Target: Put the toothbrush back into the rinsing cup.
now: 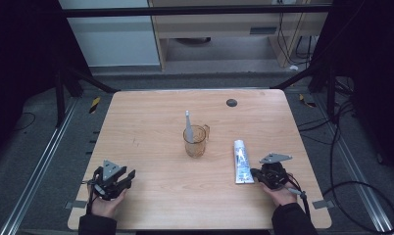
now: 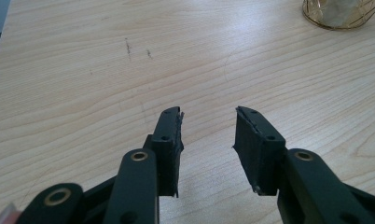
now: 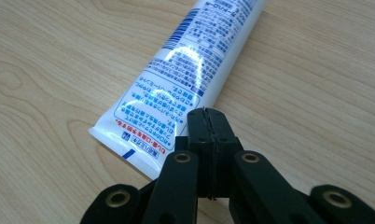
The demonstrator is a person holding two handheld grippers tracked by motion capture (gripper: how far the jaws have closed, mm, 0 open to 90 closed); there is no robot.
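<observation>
1. Where the person's forearms enter the high view from 6 o'clock, each hand holds one gripper low over the wooden table [image 1: 151, 196]: two grippers, one per hand.
2. Left gripper [image 1: 129, 177], at about 8 o'clock on the tabletop, lies in the left hand [image 1: 106, 204] and points toward 2 o'clock; in the left gripper view its jaws stand moderately apart over bare wood, holding nothing.
3. Right gripper [image 1: 254, 172], at about 4 o'clock, is held by the right hand [image 1: 282, 195] and points toward 9 o'clock; in the right gripper view its jaws are pressed together with nothing between them, their tips at the crimped end of the tube.
4. One white toothpaste tube [image 1: 242, 161] lies flat at 4 o'clock, its long axis running from 12 to 6 o'clock, just beside the right gripper.
5. One amber glass cup [image 1: 195, 141] with a handle stands upright near the table's centre, well apart from both grippers.
6. One pale slender item [image 1: 188, 125], possibly a toothbrush, stands in the cup and leans toward 11 o'clock.
7. One small dark round spot [image 1: 231, 102] sits near the far edge at 12 o'clock.
</observation>
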